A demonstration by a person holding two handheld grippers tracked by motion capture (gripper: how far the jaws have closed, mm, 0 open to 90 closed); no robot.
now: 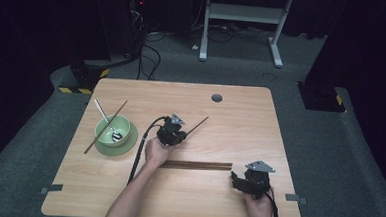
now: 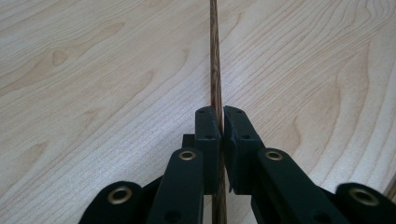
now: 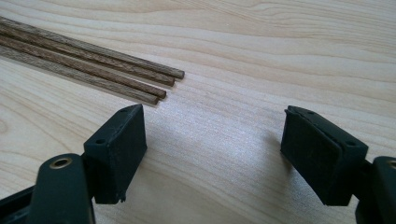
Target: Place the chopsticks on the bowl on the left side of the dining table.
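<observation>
At mid-counter the left gripper has its jaws clamped on one chopstick, likely bound for the green bowl, where another chopstick and a spoon already rest. Its own view shows the pinch close up. The right gripper waits, jaws wide and empty, by the remaining bundle, whose blunt ends its view shows.

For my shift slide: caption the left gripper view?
Left gripper shut on a single brown chopstick above the wooden table.
</observation>
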